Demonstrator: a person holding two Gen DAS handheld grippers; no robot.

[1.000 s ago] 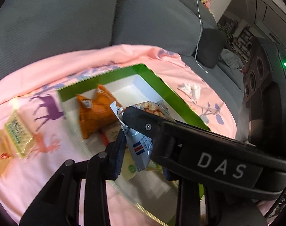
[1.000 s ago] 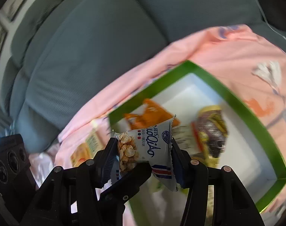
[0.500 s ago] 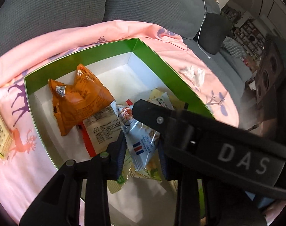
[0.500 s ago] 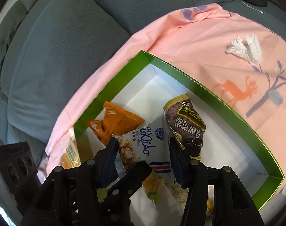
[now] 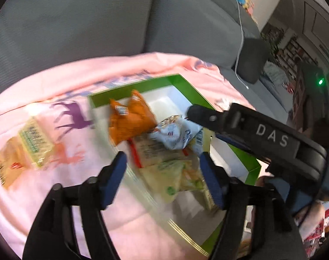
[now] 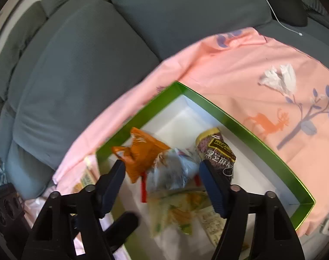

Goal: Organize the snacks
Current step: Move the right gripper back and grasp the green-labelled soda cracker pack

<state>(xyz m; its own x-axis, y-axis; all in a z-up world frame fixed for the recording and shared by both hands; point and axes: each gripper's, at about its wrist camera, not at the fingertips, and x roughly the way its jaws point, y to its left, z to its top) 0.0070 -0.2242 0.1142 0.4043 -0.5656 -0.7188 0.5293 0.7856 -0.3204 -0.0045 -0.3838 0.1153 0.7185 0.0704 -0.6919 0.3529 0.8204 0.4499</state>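
Below, crinkly foil packet (image 6: 172,170) in box (image 6: 240,127)

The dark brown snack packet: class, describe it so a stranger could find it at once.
Find the green-rimmed box on the pink cloth. Inside, right of the orange bag, lies the dark brown packet, the only one with a yellow label.

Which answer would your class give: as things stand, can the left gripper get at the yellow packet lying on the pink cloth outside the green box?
Probably yes. The left gripper is open and holds nothing, and the yellow packet lies flat on the pink cloth with nothing on it or around it, outside the green box.
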